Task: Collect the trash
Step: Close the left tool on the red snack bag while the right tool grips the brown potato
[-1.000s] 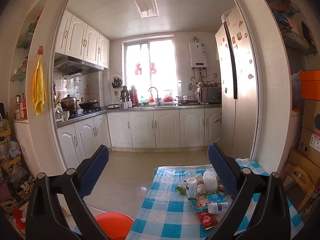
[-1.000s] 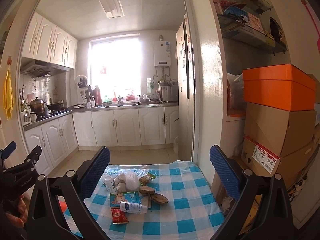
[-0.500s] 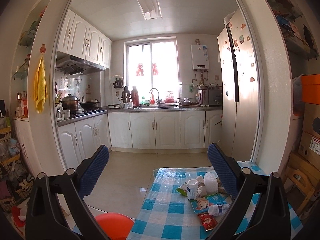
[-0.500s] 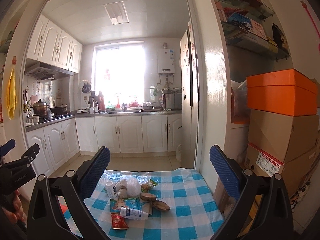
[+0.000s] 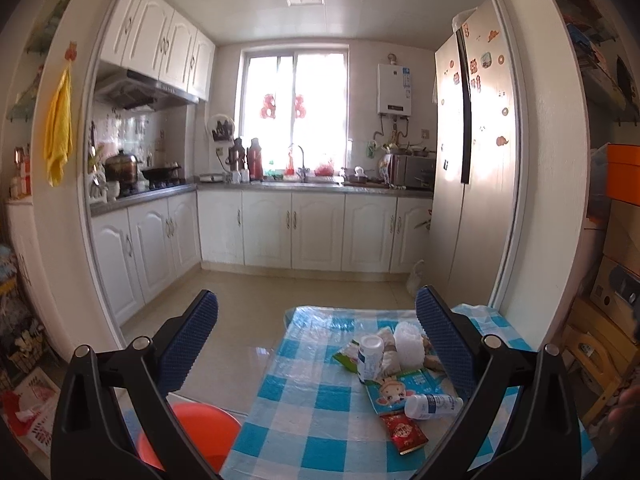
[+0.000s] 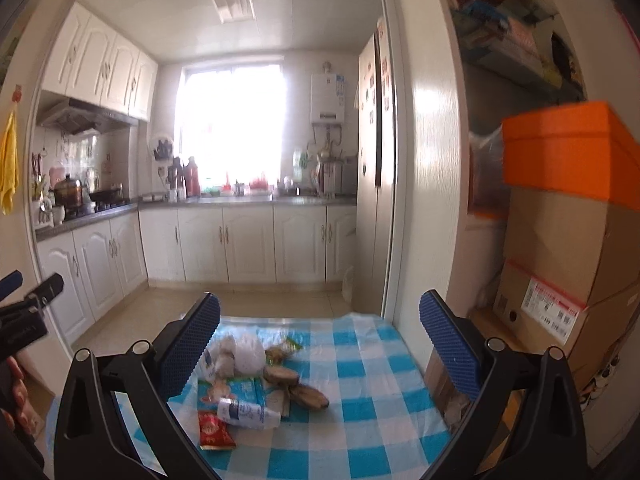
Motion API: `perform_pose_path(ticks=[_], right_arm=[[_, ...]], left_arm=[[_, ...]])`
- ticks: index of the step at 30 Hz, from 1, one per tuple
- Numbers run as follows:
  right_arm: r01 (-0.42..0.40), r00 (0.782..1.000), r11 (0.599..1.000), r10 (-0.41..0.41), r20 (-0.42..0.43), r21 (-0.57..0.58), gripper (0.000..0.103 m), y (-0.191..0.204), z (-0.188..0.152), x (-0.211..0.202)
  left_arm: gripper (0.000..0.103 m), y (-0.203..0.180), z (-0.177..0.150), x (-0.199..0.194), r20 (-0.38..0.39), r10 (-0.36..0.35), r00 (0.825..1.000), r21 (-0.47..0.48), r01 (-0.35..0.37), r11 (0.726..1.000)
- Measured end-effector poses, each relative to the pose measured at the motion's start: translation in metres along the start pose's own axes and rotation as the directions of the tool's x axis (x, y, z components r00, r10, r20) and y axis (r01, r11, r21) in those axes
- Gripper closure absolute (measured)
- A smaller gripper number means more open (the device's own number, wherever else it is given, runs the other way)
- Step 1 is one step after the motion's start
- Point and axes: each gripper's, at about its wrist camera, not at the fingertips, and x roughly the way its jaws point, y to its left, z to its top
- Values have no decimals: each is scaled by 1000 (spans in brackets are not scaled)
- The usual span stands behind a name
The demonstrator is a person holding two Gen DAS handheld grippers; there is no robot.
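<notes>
A pile of trash lies on a blue-and-white checked table. It holds a lying white bottle, a red packet, a blue wrapper, a crumpled white bag and brown peels. In the left wrist view I see the same bottle, red packet and an upright white bottle. My left gripper is open and empty, above the table's left edge. My right gripper is open and empty, above the table. An orange bin stands on the floor left of the table.
Stacked cardboard boxes with an orange box on top stand right of the table. A tall fridge stands behind the doorway. White kitchen cabinets line the far wall. A wooden stool is at the right.
Both grippers have tipped and moved a little nearer the table, so the trash pile shows larger. Both jaws stay open and empty.
</notes>
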Motion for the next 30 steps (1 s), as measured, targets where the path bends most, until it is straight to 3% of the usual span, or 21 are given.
perform_pose_path(ticks=[4,7,10,14,21,23,30], right_arm=[[-39,992,999,43,-115,36,4,-5,-29,37],[-56,980,997,64,-189,48,4,-5,-48,62],[-82,958,994,98,-269,73,4,-5,-70,92],[-115,917,984,157,-365,135,4,-5,-96,122],[-216,874,964,263,-409,158,4,5,-117,142],[-218,868,963,265,-420,158,4,4,-119,146],[-155,865,975,212,-454,159,4,-20,-126,167]], left_arm=[[4,6,-24,34,-110,-58,992,-23,56,998],[4,9,-46,62,-200,-109,974,-46,101,994],[4,13,-66,90,-274,-159,948,-83,142,986],[4,15,-76,119,-315,-205,927,-127,173,977],[4,-14,-92,175,-370,-307,877,-104,290,951],[4,-22,-98,193,-394,-332,857,-122,310,943],[4,-34,-117,205,-433,-355,829,-147,324,935]])
